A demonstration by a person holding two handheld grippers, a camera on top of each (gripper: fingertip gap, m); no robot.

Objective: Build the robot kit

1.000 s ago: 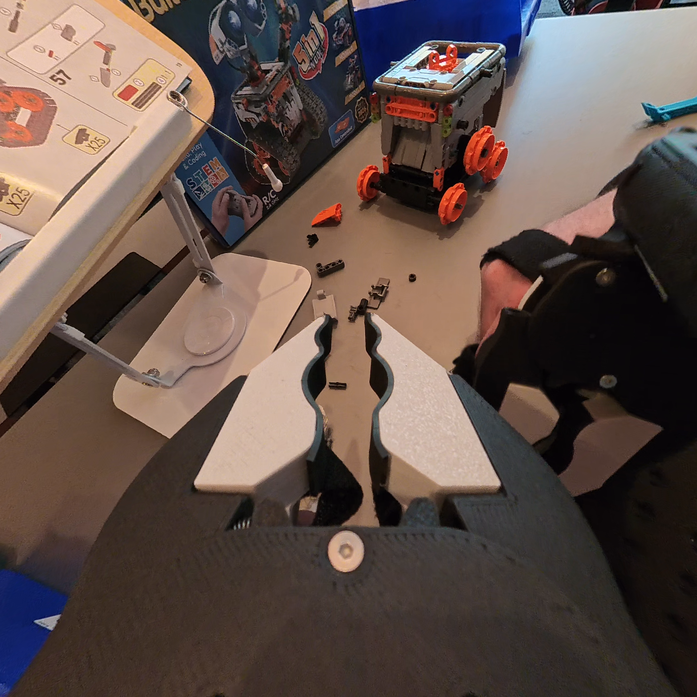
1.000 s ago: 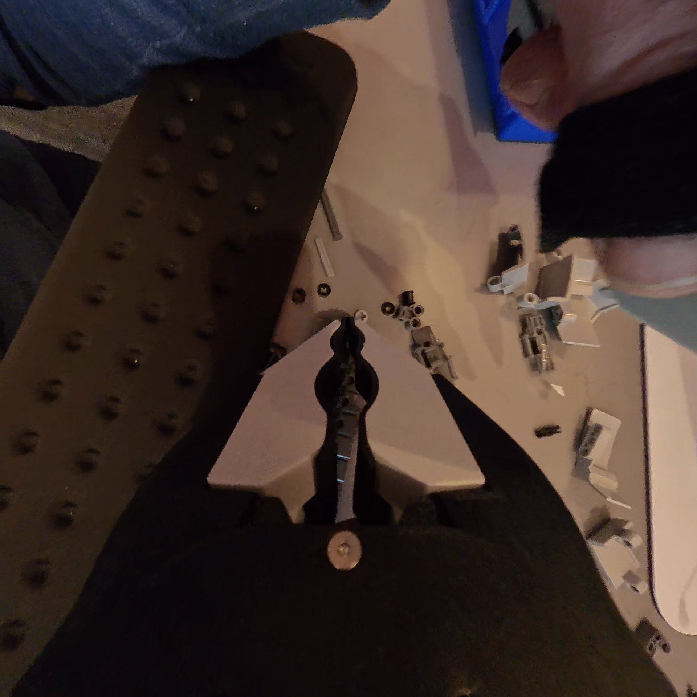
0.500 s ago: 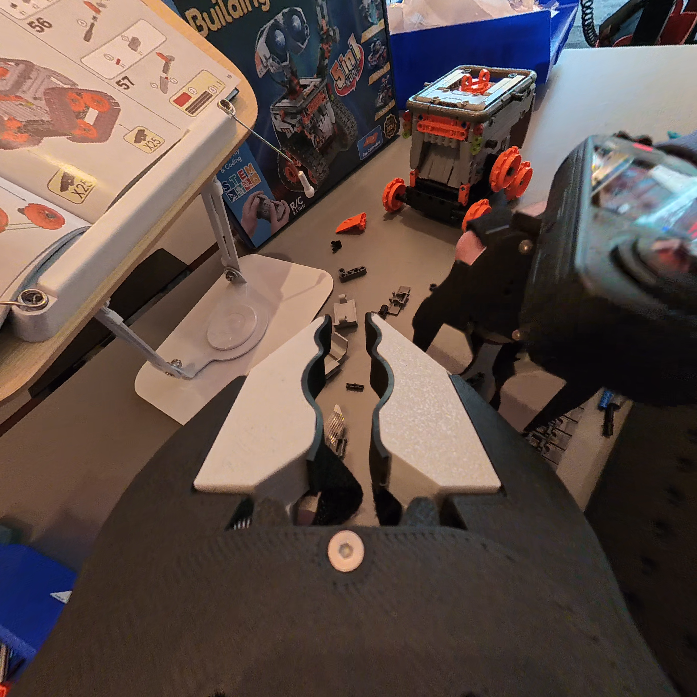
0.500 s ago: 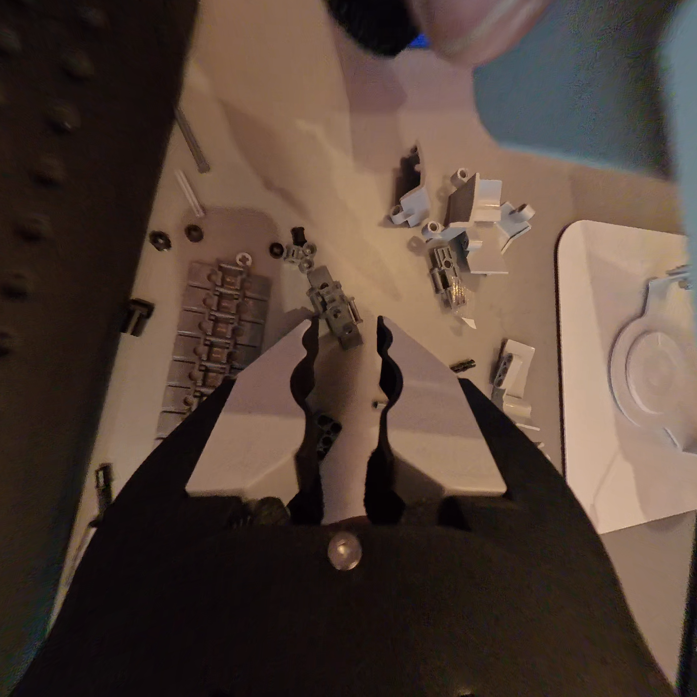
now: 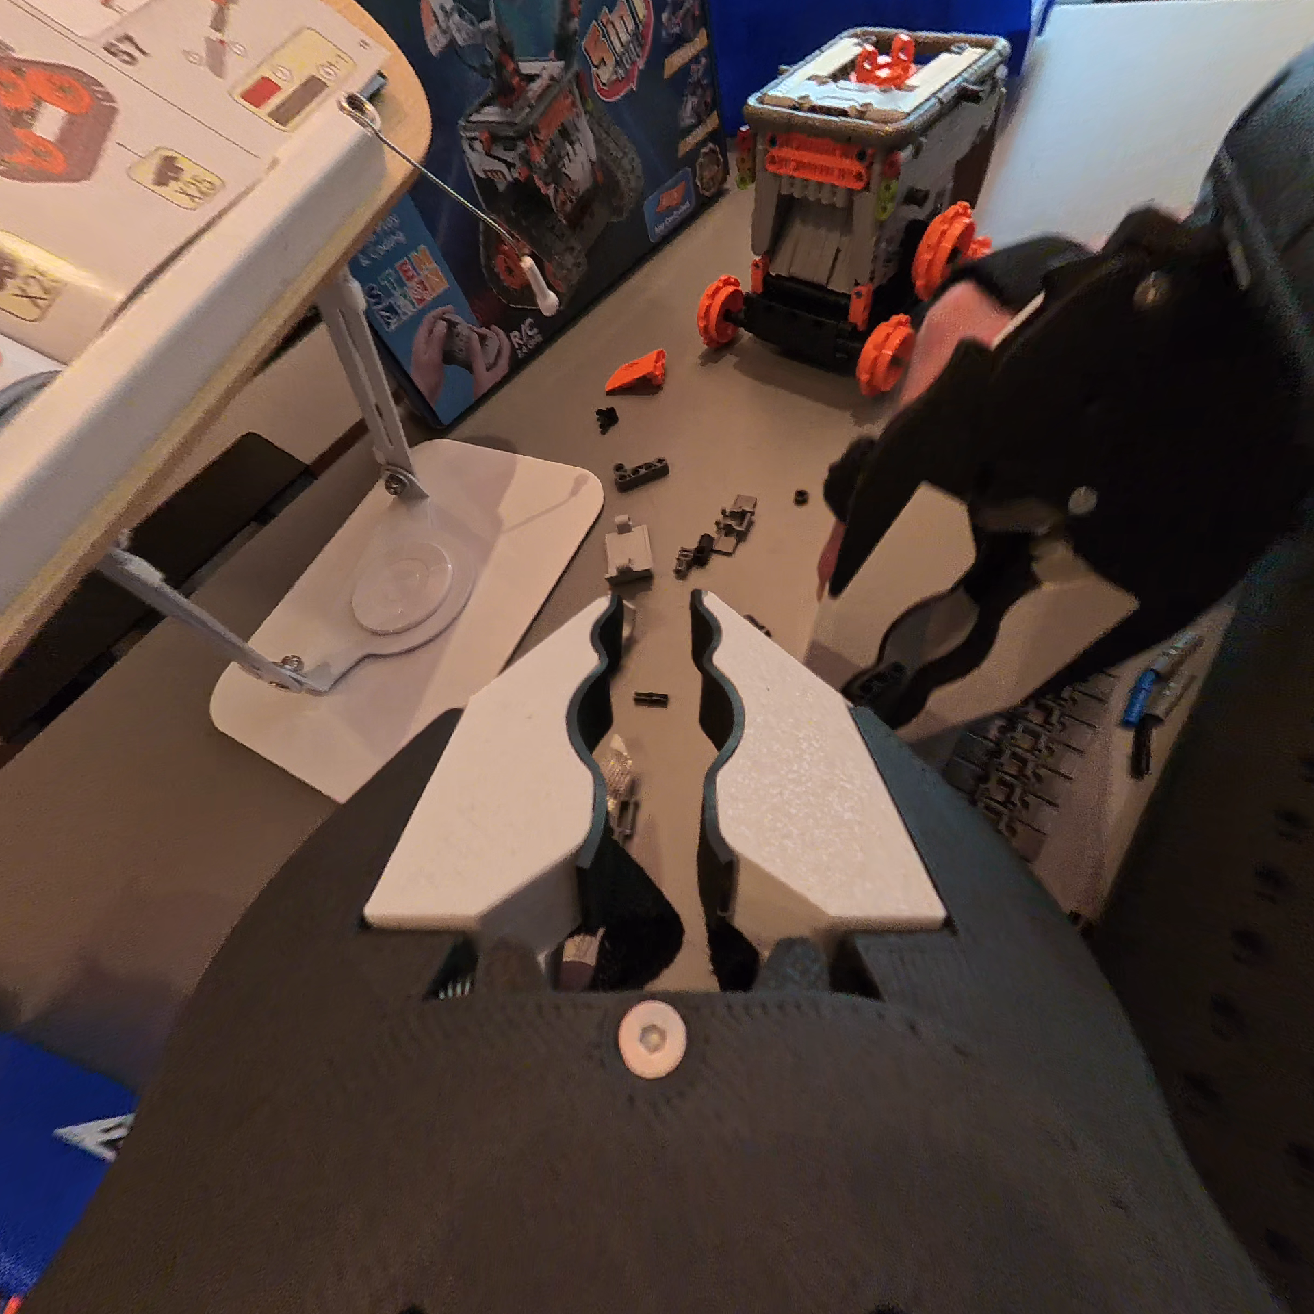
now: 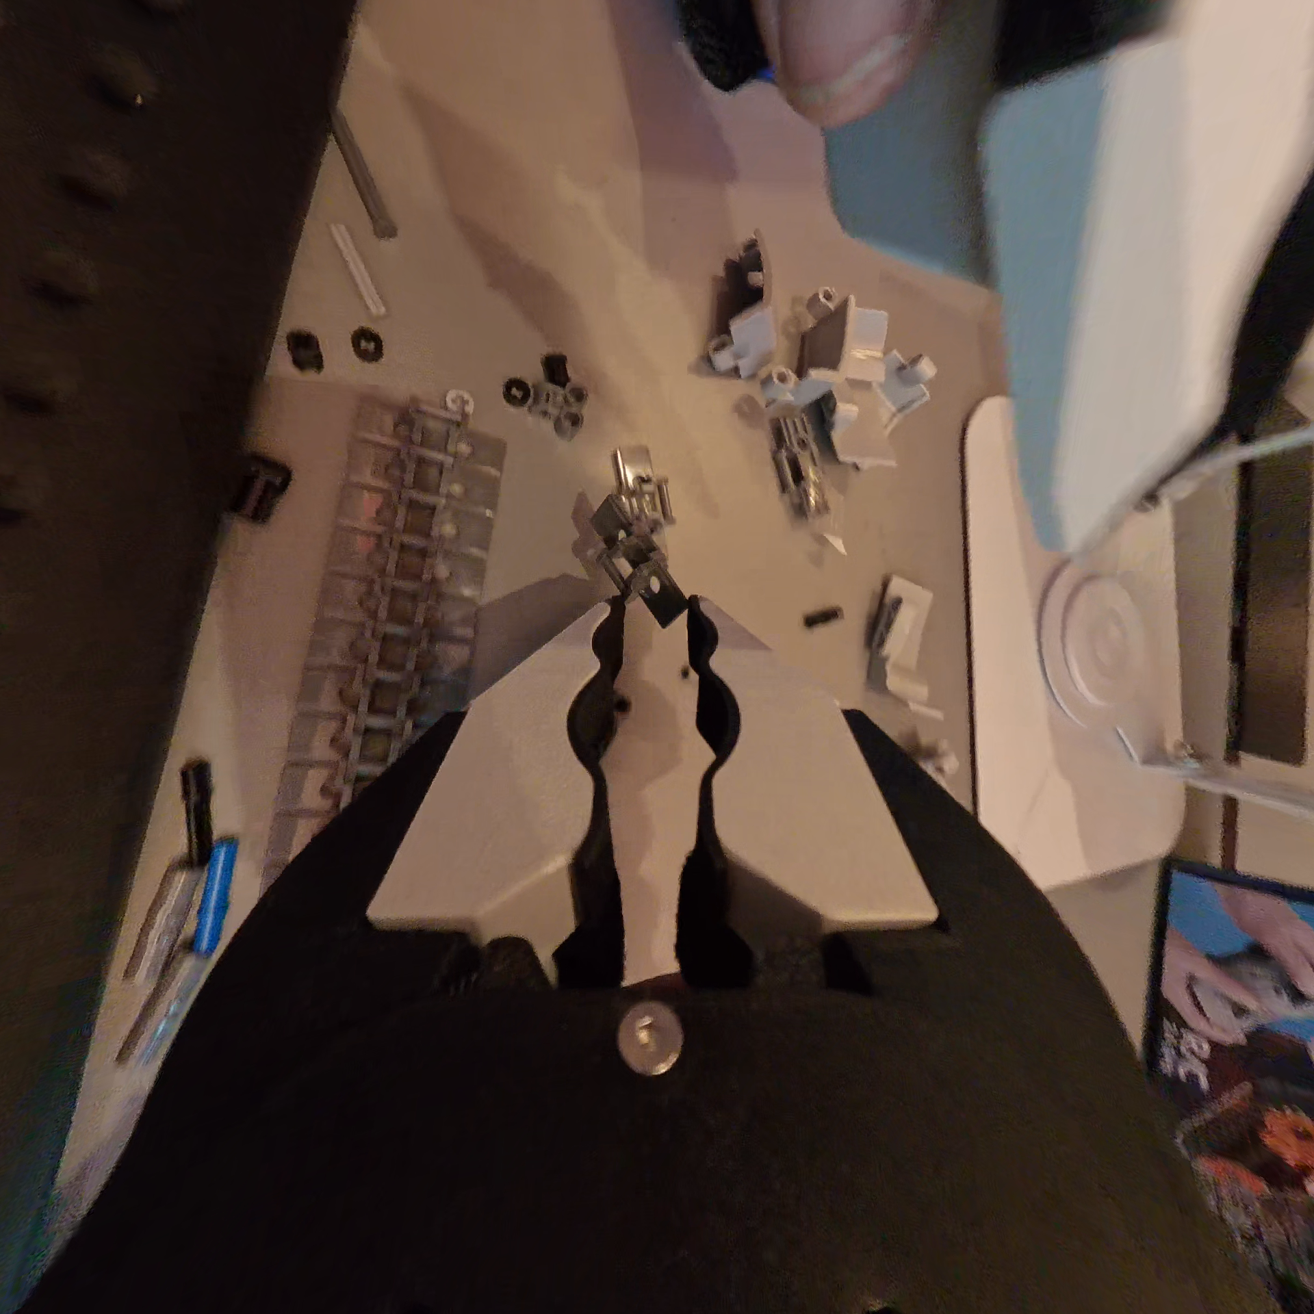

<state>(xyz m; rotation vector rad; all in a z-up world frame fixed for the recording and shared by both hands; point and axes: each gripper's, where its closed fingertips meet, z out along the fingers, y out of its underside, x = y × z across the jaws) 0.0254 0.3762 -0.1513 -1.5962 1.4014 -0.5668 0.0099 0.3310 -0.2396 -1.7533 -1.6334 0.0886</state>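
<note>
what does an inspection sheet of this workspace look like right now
surface: grey tabletop, dimly lit.
job's things: grey-and-orange wheeled brick vehicle; flat grey linked track strip; small grey jointed brick assembly.
clutter: orange wedge brick, black pin, pile of light grey angled bricks.
grippers: left tongs open, empty, above the black pin; right tongs open, tips at the jointed assembly.
cables: nothing seen.
surroundings: white book stand holding an instruction booklet; blue toy box.
</note>
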